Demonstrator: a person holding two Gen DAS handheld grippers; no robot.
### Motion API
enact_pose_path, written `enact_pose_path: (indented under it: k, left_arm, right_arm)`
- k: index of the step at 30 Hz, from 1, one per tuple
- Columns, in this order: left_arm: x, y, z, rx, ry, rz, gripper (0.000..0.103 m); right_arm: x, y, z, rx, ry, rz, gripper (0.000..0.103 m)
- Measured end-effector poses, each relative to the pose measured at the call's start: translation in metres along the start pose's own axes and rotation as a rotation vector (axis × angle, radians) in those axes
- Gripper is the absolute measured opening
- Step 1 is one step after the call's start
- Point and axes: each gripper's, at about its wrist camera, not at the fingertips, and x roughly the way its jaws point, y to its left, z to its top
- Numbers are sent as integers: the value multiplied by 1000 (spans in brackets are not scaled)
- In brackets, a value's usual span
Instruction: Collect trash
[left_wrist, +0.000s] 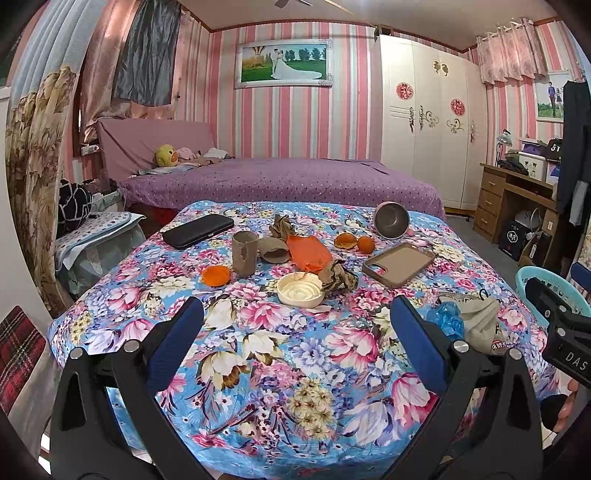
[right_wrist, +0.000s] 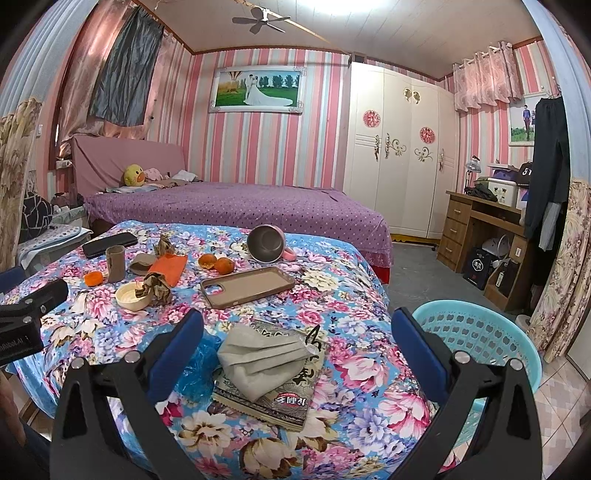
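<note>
The right gripper (right_wrist: 295, 347) has its jaws wide apart and holds nothing. It hangs just above a gray face mask (right_wrist: 264, 360). The mask lies on a flat snack packet (right_wrist: 273, 397), with a crumpled blue wrapper (right_wrist: 201, 363) touching its left side. The left gripper (left_wrist: 295, 332) is spread open and empty too, over bare flowery cloth (left_wrist: 280, 387).

I think the mask is first. Come straight down, pinch the top fold only, and lift gently so the packet stays put.

The teal basket (right_wrist: 476, 332) sits just past the table's right edge, so the trash has a short way to go. The floor there looks free.

Farther back are a white lid (left_wrist: 300, 288), crumpled brown paper (left_wrist: 338, 277), an orange lid (left_wrist: 215, 275), a torn paper cup (left_wrist: 244, 253) and an orange bag (left_wrist: 308, 253). The phone case (right_wrist: 248, 287) and black phone (left_wrist: 198, 230) are probably not trash.
</note>
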Motion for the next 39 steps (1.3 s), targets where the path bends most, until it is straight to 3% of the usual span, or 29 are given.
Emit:
enact_pose_path:
  k: [39]
  left_arm:
    - [-1,1,1,-6,3,-2,98]
  right_arm:
    - [-2,3,3,-6,1,-1,99]
